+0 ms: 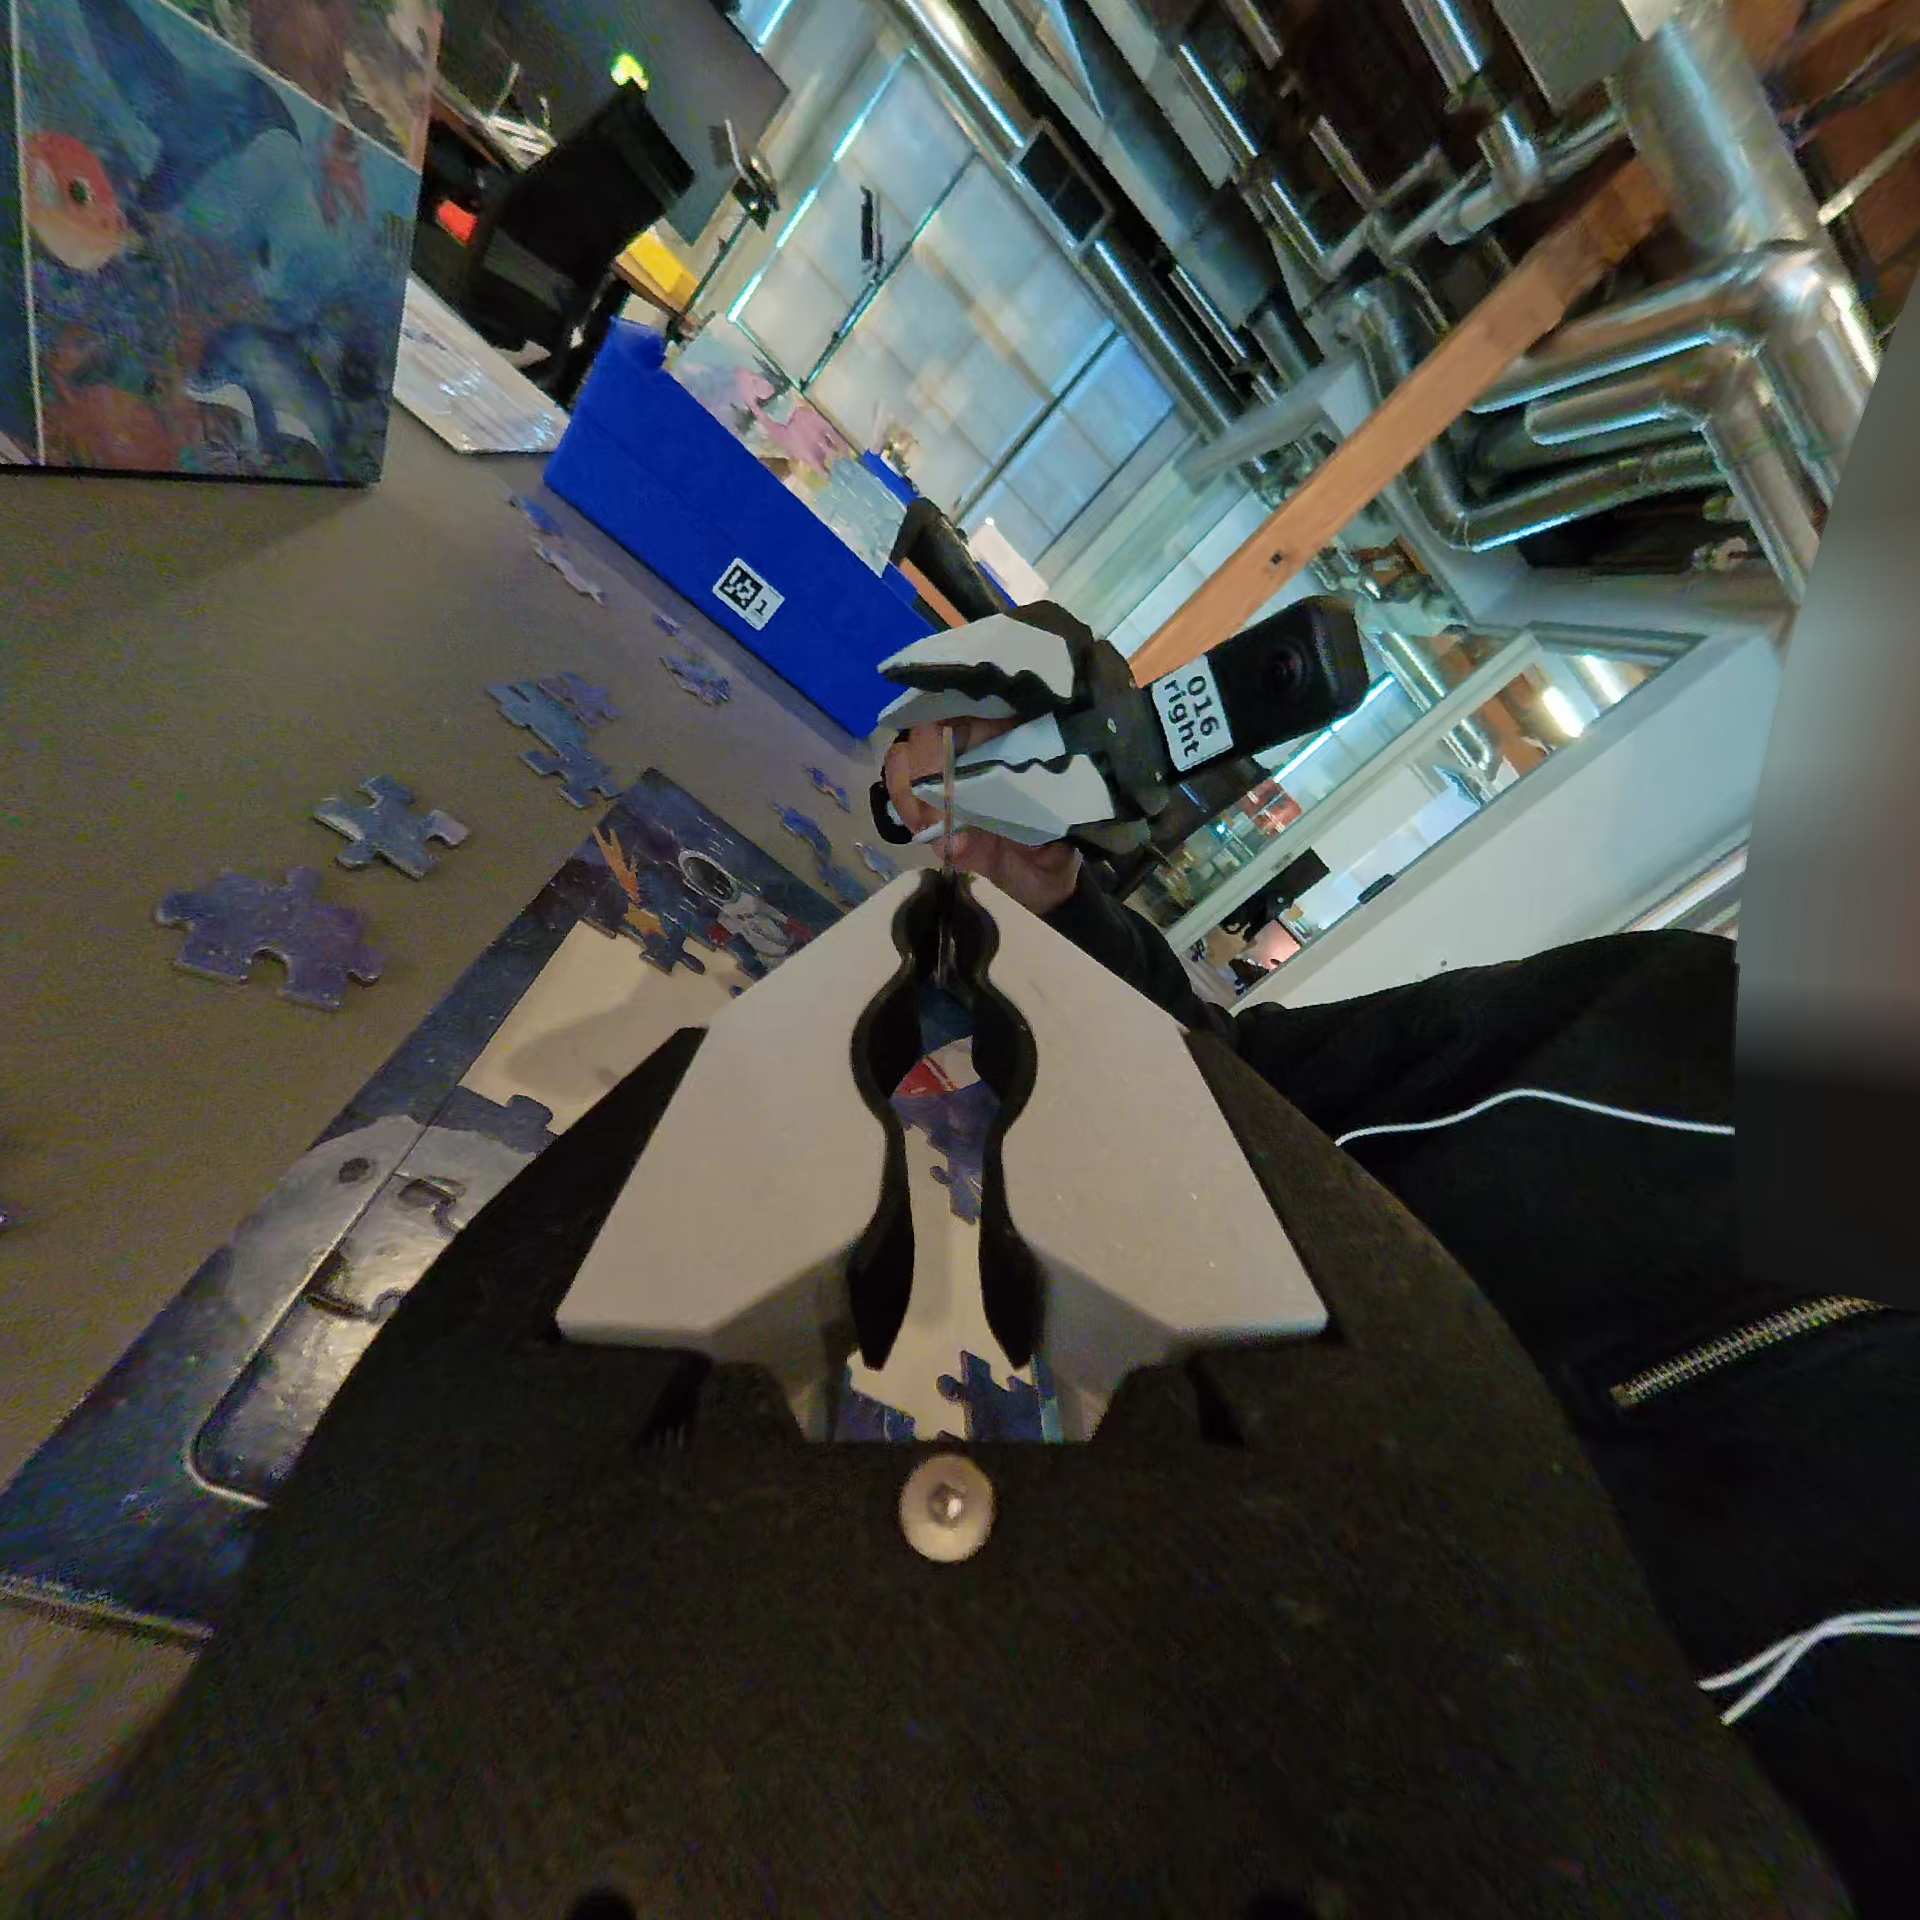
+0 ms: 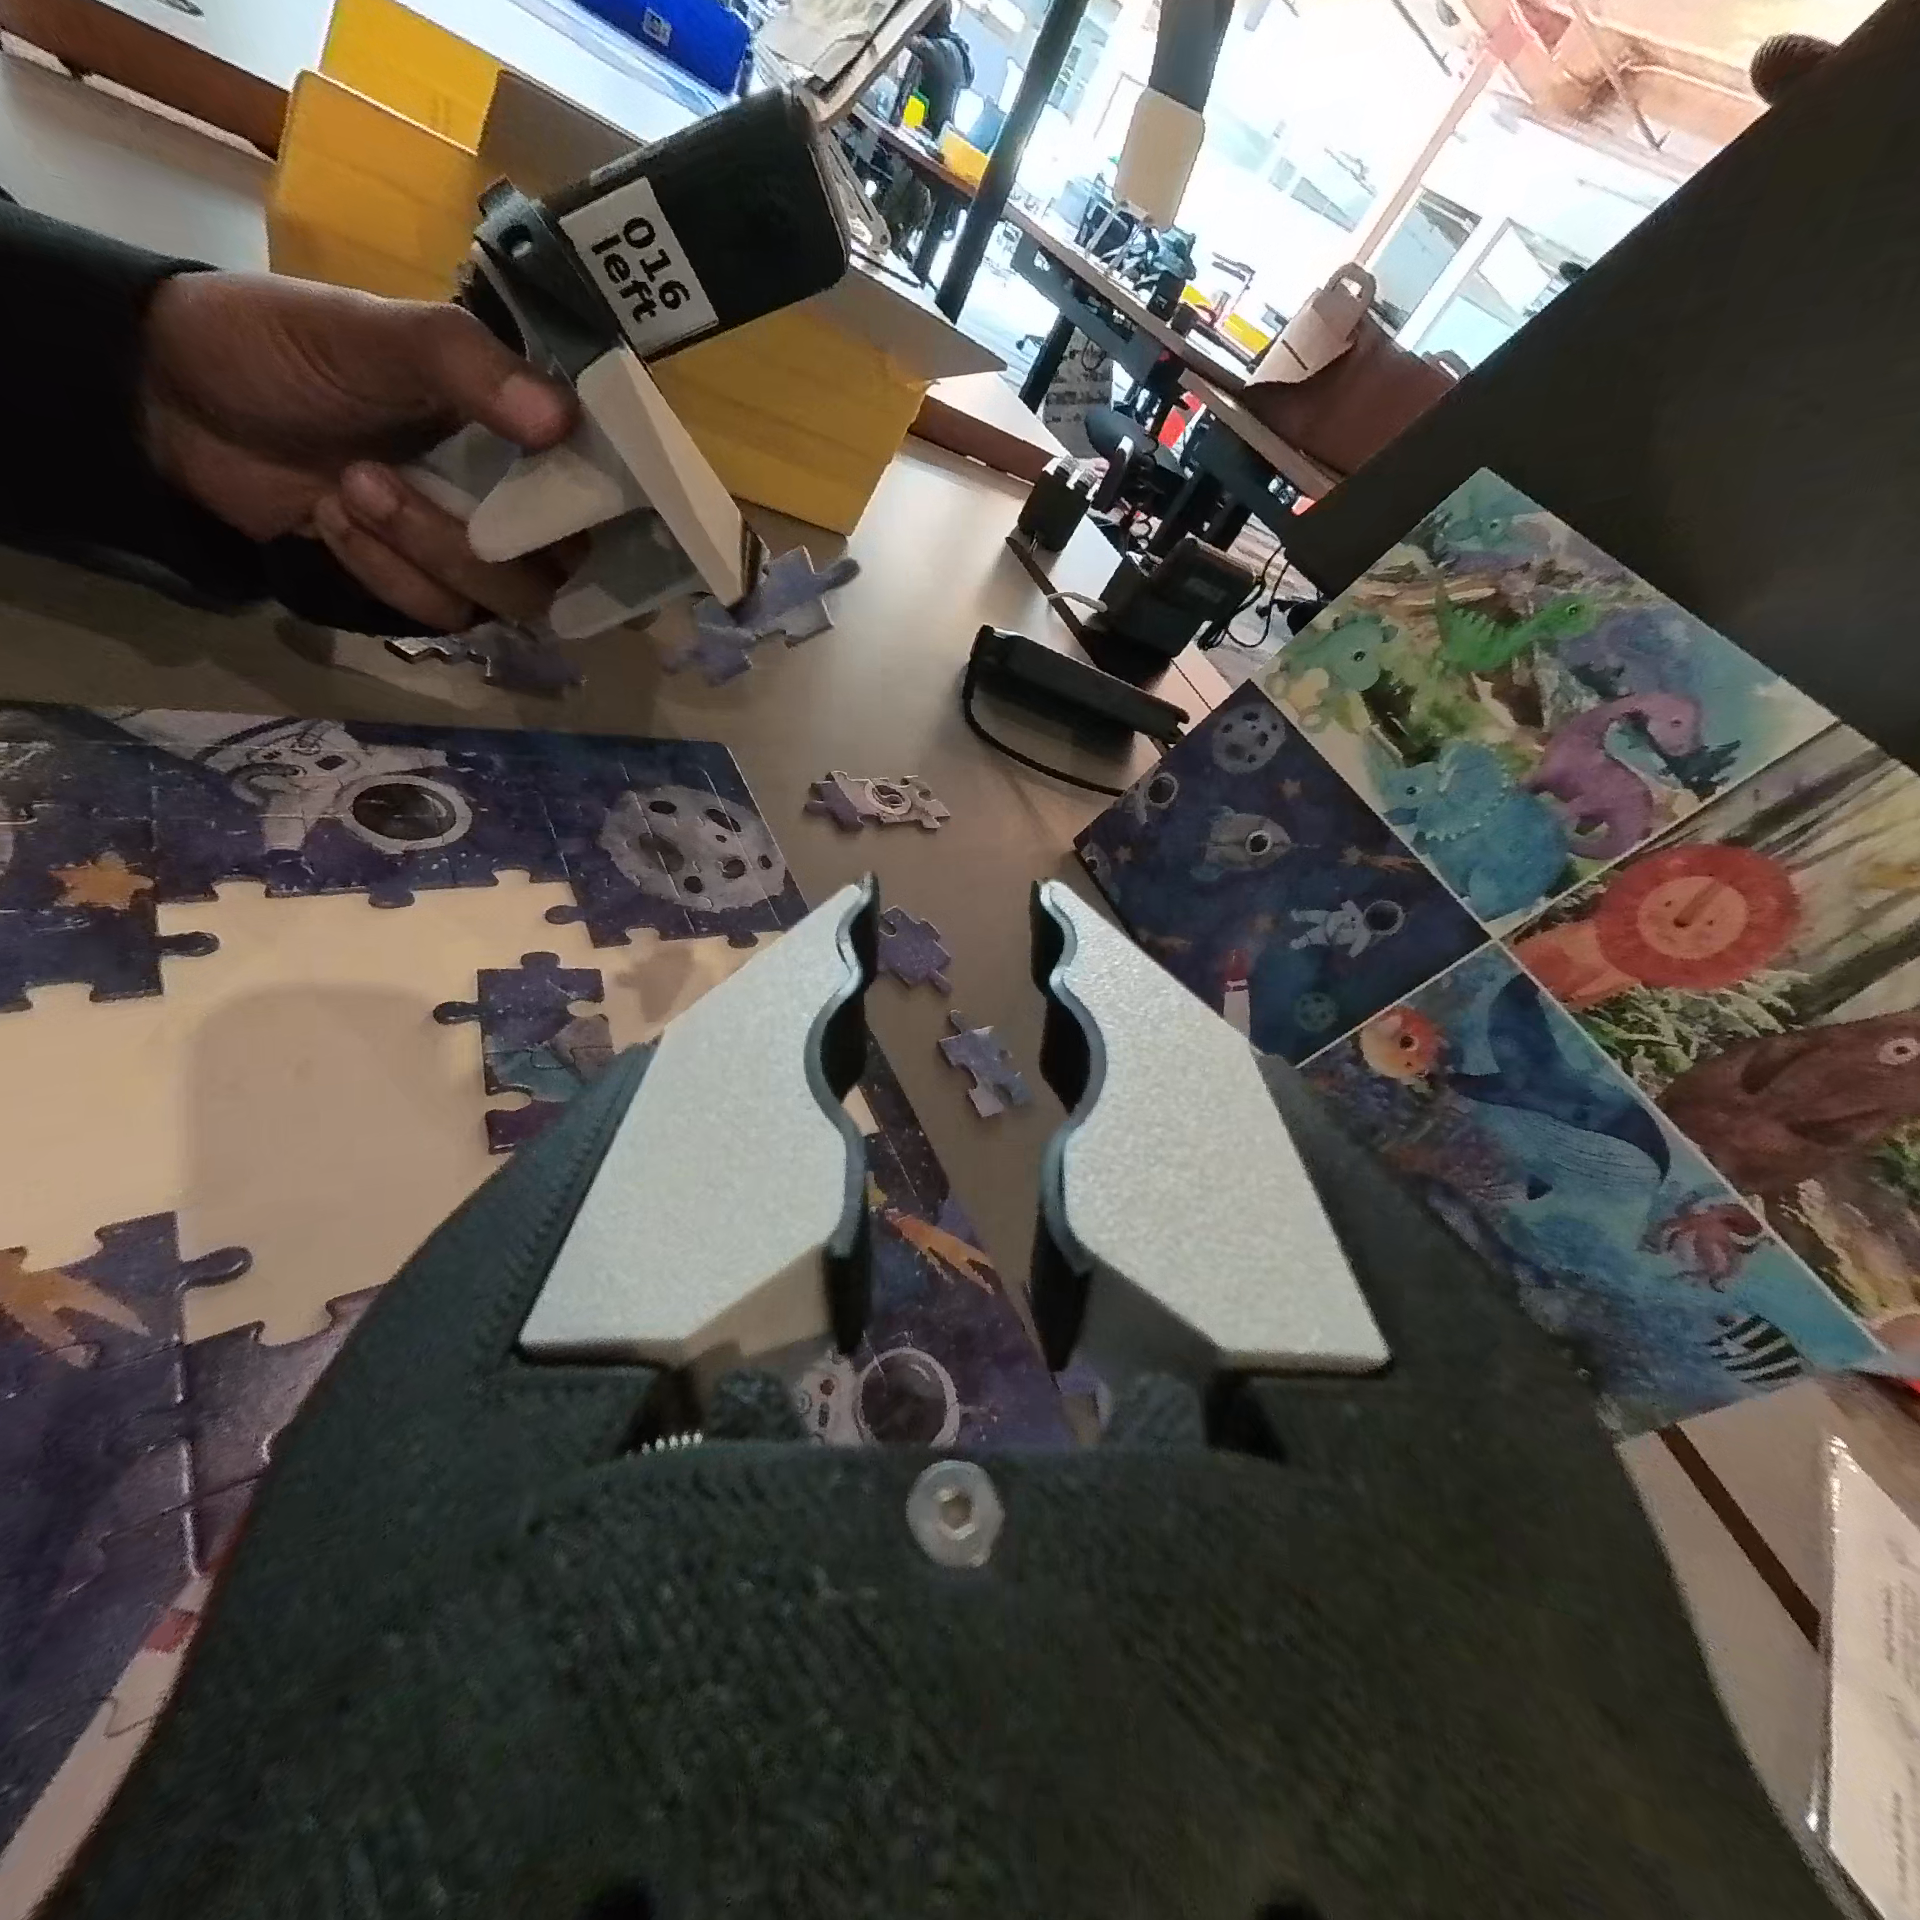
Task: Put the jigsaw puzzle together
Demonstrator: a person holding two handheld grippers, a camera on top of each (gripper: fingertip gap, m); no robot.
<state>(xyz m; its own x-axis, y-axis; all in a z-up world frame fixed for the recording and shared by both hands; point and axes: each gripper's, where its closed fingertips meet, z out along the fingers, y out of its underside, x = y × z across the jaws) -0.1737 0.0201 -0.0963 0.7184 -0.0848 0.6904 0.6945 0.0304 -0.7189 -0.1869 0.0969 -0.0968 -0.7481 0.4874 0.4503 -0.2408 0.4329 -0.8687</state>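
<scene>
Left gripper: fingers pinched narrow on a thin blue cardboard puzzle piece, edge-on, just above the brown counter. Right gripper: fingers spread wide, holding nothing. Part-assembled space-themed jigsaw puzzle flat on counter, loose blue pieces beside it.

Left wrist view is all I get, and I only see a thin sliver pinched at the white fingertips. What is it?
Observer: The right wrist view shows its face: a purple-blue cardboard jigsaw piece, clamped in the left gripper.
Operator: Is the other gripper carrying anything?
Observer: No. The right gripper is open and holds nothing.
Operator: Is the picture nearly done?
Observer: Not yet. The space-themed jigsaw puzzle has a large cream gap in its middle.
</scene>
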